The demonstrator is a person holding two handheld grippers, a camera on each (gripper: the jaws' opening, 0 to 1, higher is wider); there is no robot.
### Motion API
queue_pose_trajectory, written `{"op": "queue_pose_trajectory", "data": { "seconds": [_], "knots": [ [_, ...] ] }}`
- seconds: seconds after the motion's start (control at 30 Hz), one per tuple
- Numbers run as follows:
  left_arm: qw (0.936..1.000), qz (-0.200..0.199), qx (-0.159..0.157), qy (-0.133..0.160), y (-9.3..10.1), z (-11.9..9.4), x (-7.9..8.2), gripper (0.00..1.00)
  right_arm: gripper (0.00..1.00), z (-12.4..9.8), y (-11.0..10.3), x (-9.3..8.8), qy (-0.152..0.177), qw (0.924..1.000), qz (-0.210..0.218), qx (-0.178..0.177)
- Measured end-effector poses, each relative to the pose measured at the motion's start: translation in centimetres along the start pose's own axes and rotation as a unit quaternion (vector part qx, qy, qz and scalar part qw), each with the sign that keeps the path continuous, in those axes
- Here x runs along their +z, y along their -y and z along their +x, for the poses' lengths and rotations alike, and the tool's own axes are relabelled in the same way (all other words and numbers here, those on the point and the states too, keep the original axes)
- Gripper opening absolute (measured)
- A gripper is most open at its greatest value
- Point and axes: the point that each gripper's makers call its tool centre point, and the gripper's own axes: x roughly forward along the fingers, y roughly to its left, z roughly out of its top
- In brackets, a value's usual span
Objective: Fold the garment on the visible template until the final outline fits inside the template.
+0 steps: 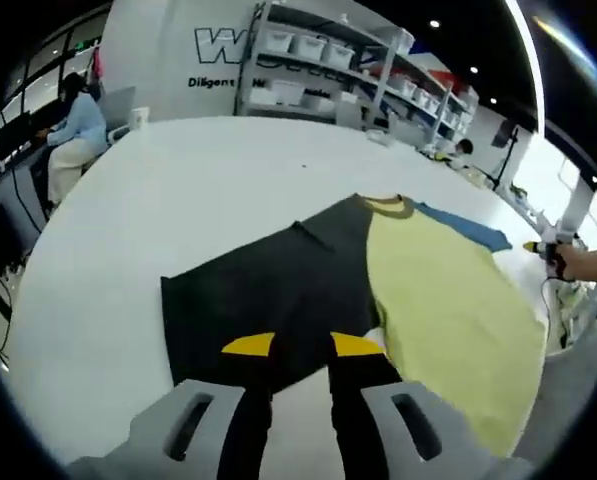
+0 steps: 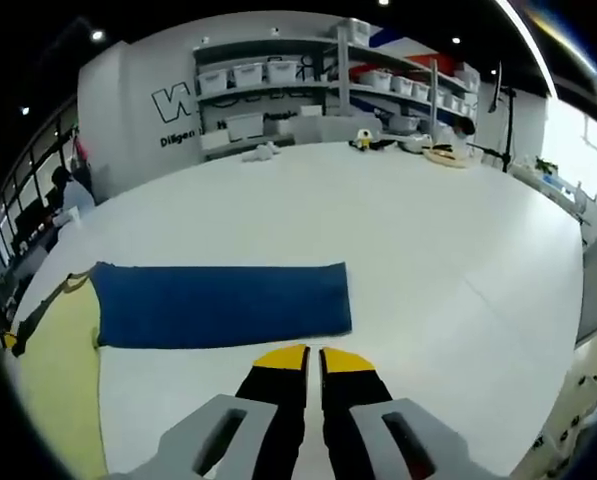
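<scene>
My left gripper (image 1: 303, 346) hovers with jaws apart over the garment (image 1: 378, 290), spread flat on the table (image 1: 178, 190). My right gripper (image 2: 313, 358), jaws nearly together and holding nothing, sits beside its blue sleeve (image 2: 218, 305). Bins (image 2: 248, 73) line the shelves (image 2: 278, 90), contents unclear.

back wall (image 1: 178, 50) reads "w" and "diligent", partly hidden.

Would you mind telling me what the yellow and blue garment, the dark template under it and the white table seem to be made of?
The garment looks like soft matte knit fabric: it lies limp, with a ribbed collar. Its blue sleeve looks like the same cloth. The dark template seems a thin, flat matte sheet, perhaps fabric or rubber; I cannot tell which. The table looks hard and smooth, likely laminate, with faint sheen.
</scene>
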Motion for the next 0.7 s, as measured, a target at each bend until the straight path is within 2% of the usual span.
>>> {"op": "queue_pose_trajectory", "data": {
  "seconds": [0.07, 0.1, 0.17, 0.33, 0.47, 0.57, 0.7],
  "knots": [
    [0.9997, 0.000, 0.020, 0.015, -1.5, -0.6, 0.7, 0.23, 0.00, -0.1, -0.1, -0.1, 0.000, 1.0000, 0.000, 0.000],
    [0.9988, -0.006, 0.046, 0.017, -3.2, -0.9, 0.9, 0.22, 0.00, -0.1, -0.1, -0.2, -0.001, 1.0000, -0.001, -0.001],
    [0.9973, -0.033, 0.065, 0.009, -5.2, -0.9, 0.8, 0.23, 0.00, -0.3, -0.3, -0.4, -0.002, 1.0000, -0.002, 0.000],
    [0.9964, -0.068, 0.051, 0.005, -6.3, 0.8, 1.4, 0.24, 0.00, -0.4, -0.3, -0.5, -0.004, 1.0000, -0.006, -0.001],
    [0.9966, -0.064, 0.051, -0.009, -6.6, 2.4, 1.6, 0.24, 0.00, -0.6, -0.1, -0.5, -0.005, 0.9999, -0.010, -0.005],
    [0.9972, -0.056, 0.049, -0.005, -6.9, 3.0, 2.2, 0.21, 0.00, -0.9, 0.0, -0.4, -0.004, 0.9999, -0.012, -0.007],
    [0.9974, -0.054, 0.044, -0.016, -7.0, 4.1, 1.9, 0.21, 0.00, -1.0, 0.3, -0.5, -0.007, 0.9998, -0.014, -0.009]
  ]
}}
